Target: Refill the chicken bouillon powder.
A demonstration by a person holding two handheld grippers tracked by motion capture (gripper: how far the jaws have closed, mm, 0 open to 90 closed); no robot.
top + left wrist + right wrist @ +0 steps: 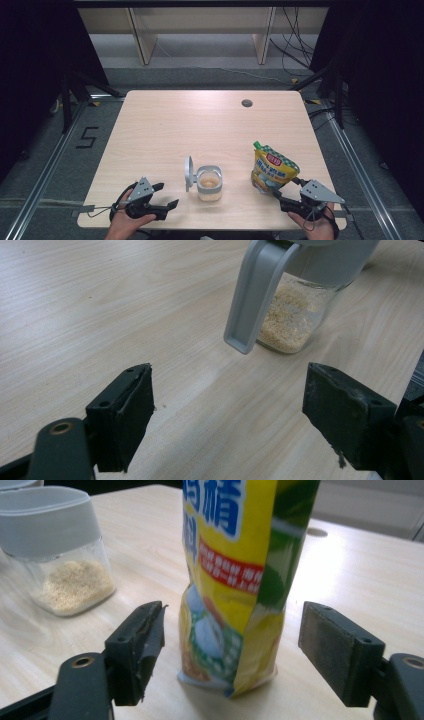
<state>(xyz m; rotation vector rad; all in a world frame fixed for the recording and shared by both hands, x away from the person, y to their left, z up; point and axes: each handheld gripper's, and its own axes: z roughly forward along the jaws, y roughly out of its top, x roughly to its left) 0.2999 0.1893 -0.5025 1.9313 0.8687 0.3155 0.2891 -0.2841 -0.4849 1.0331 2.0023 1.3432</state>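
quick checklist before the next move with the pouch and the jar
1. Yellow pouch stands upright on the table: ok.
2. Right gripper is open, its pads apart from the pouch on both sides: ok.
3. Jar is upright with its grey flip lid swung open: ok.
4. Left gripper is open with nothing between the jaws, short of the jar: ok.
5. Pouch's green cap is off for pouring: cannot tell.
6. Room left in the jar above the granules: ok, they fill only the lower part.
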